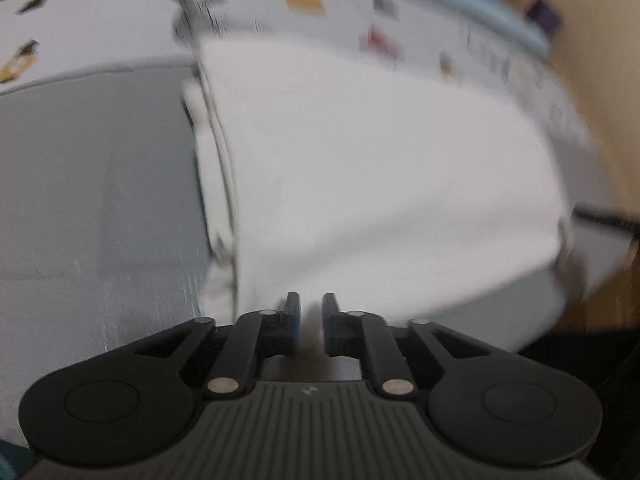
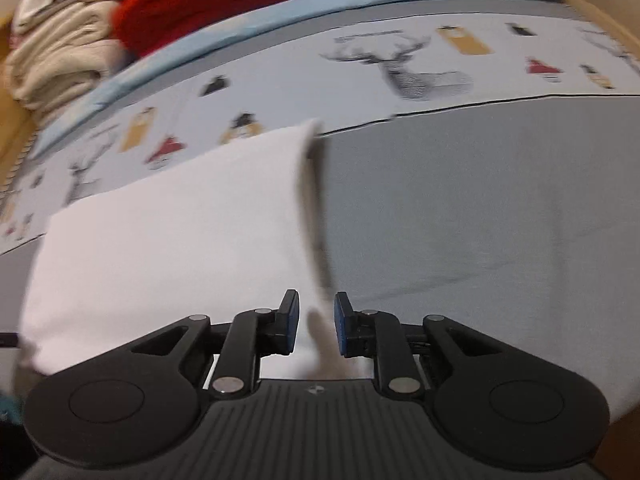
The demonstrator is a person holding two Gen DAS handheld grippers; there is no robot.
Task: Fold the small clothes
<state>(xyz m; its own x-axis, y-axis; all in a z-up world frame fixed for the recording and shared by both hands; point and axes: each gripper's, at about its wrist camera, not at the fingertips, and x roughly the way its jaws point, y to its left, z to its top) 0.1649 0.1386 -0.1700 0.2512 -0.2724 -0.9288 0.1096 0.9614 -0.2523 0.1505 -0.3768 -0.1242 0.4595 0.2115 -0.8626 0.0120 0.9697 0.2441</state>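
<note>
Lying on one grey sheet [image 2: 480, 208], one white garment [image 1: 380, 184] sits between two slightly spread claws [image 1: 311, 312] [image 2: 316, 316].

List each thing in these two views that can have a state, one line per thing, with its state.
white garment: folded, lying flat on the grey sheet
left gripper: slightly open, nothing gripped
right gripper: slightly open, garment edge between pads, not pinched
beige clothes: piled
red fabric: bundled
</note>
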